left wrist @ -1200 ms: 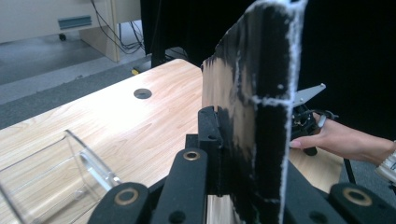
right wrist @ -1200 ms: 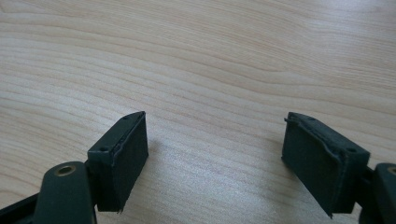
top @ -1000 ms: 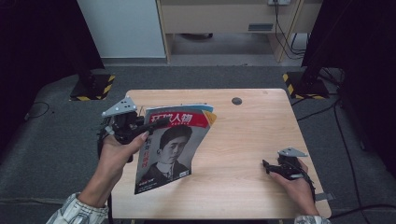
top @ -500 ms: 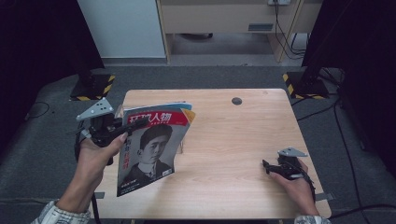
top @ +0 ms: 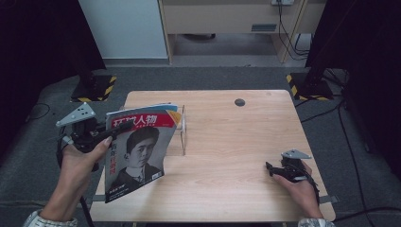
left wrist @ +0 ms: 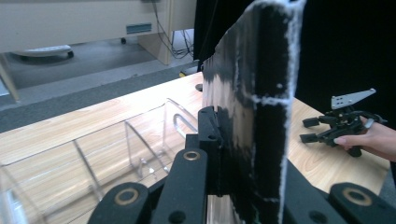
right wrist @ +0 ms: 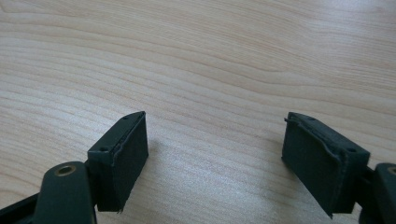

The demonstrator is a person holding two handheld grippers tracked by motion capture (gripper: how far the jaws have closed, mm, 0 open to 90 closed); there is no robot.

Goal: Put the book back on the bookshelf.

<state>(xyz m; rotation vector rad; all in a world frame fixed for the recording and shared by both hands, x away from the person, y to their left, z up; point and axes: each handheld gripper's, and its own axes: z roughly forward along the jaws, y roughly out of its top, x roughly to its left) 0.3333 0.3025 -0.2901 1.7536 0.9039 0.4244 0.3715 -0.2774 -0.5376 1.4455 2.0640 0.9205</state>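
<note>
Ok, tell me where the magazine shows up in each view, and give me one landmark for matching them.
High view: the magazine hangs left of centre over the table's left edge, cover facing up, clamped in the left gripper.
Left gripper view: its dark edge stands upright at centre, pinched between that gripper's fingers.
Right gripper view: bare wooden table between open fingers, no magazine.
Shared landmark: the clear acrylic rack.

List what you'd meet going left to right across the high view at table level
left gripper → magazine → clear acrylic rack → dark round hole in the table → right gripper
</note>
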